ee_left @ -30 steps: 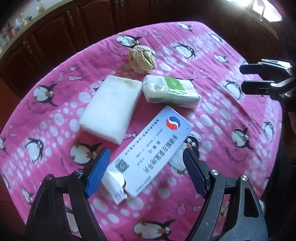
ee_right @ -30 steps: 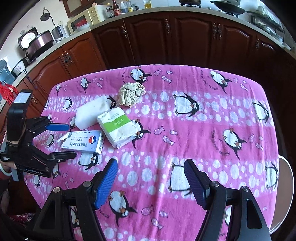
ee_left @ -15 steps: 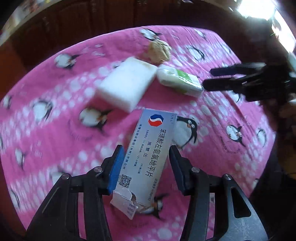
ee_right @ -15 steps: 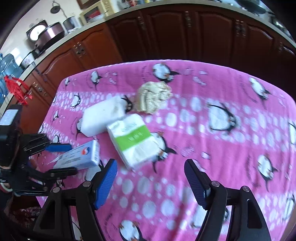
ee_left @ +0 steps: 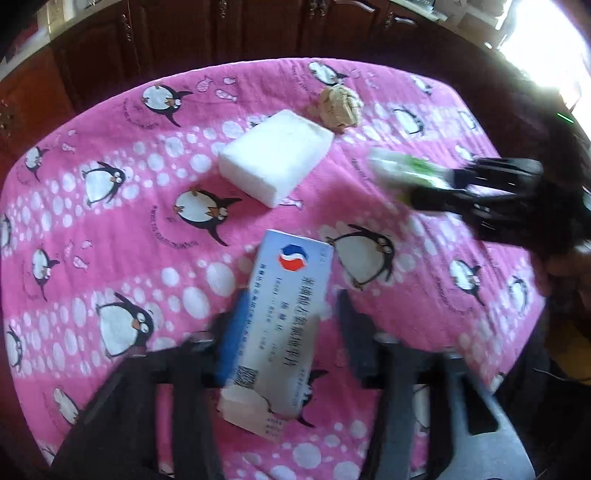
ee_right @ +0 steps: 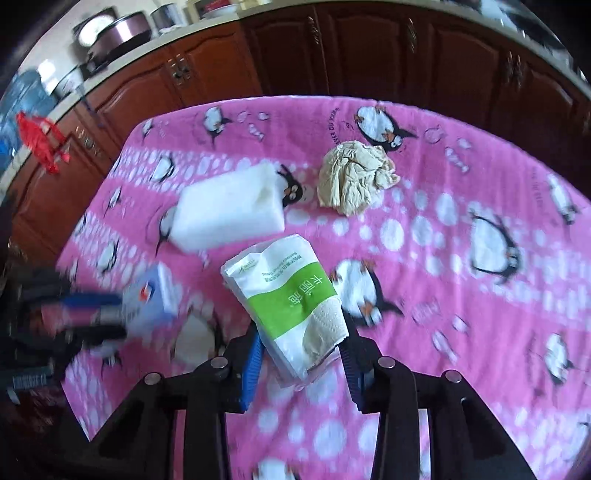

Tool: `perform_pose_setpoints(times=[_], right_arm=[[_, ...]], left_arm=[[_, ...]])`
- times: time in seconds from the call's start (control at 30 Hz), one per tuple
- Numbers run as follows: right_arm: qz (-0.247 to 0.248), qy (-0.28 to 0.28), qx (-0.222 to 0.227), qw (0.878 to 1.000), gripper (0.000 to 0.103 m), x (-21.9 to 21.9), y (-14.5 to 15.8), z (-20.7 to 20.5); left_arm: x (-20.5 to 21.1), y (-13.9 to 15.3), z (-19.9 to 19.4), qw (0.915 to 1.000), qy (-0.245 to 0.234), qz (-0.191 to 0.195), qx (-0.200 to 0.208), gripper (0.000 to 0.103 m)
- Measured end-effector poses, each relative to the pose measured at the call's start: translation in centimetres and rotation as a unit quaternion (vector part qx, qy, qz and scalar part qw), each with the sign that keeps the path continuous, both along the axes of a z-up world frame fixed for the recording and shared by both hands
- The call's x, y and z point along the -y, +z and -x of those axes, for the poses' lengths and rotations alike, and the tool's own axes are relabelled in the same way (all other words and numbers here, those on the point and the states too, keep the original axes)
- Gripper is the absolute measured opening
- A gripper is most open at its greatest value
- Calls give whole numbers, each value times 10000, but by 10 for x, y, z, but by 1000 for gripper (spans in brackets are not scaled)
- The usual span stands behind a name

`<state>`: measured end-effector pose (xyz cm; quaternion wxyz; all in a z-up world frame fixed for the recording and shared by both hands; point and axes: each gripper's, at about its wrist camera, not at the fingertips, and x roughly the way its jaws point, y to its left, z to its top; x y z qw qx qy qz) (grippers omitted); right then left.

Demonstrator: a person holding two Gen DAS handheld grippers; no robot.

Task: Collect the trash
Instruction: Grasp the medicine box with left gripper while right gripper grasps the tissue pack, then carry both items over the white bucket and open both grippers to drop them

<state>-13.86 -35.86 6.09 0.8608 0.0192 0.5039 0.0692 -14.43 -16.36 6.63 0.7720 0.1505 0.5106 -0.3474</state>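
A white-and-blue medicine box [ee_left: 291,295] lies between the fingers of my left gripper [ee_left: 291,310]. Its jaws are opening: the left pad is against the box, the right one stands a little off. My right gripper [ee_right: 301,332] is closing on a green-and-white tissue pack [ee_right: 284,288], and both pads touch its sides. The left wrist view shows that pack [ee_left: 402,170] blurred in the right gripper [ee_left: 436,188]. On the pink penguin cloth [ee_left: 110,221] farther back lie a white foam block [ee_left: 275,155] and a crumpled paper ball [ee_left: 340,107].
Dark wooden cabinets [ee_right: 295,55] ring the table's far side, with pots on the counter [ee_right: 114,33] above them. A red ornament [ee_right: 37,144] hangs at the left. The cloth's edge [ee_left: 517,332] drops off close to the right.
The left gripper closed on the medicine box and has now widened again. The right gripper came down over the tissue pack and its jaws closed on it.
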Motion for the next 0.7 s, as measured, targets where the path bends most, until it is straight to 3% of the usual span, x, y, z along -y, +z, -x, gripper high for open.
perform_pose_setpoints(times=[0.23, 0.3, 0.4, 0.7], right_arm=[[-83, -259, 193, 9994, 37, 12, 13, 51], [-106, -348, 253, 9990, 37, 14, 15, 62], [-91, -445, 362, 9983, 37, 18, 22, 78], [-64, -762, 622, 9951, 37, 35, 42, 110]], left_arm=[[17, -26, -4, 9972, -90, -722, 150, 60], [17, -24, -1, 9978, -13, -622, 232, 48], [19, -12, 6, 9991, 73, -371, 169, 48], [60, 32, 44, 9963, -210, -292, 778, 47]])
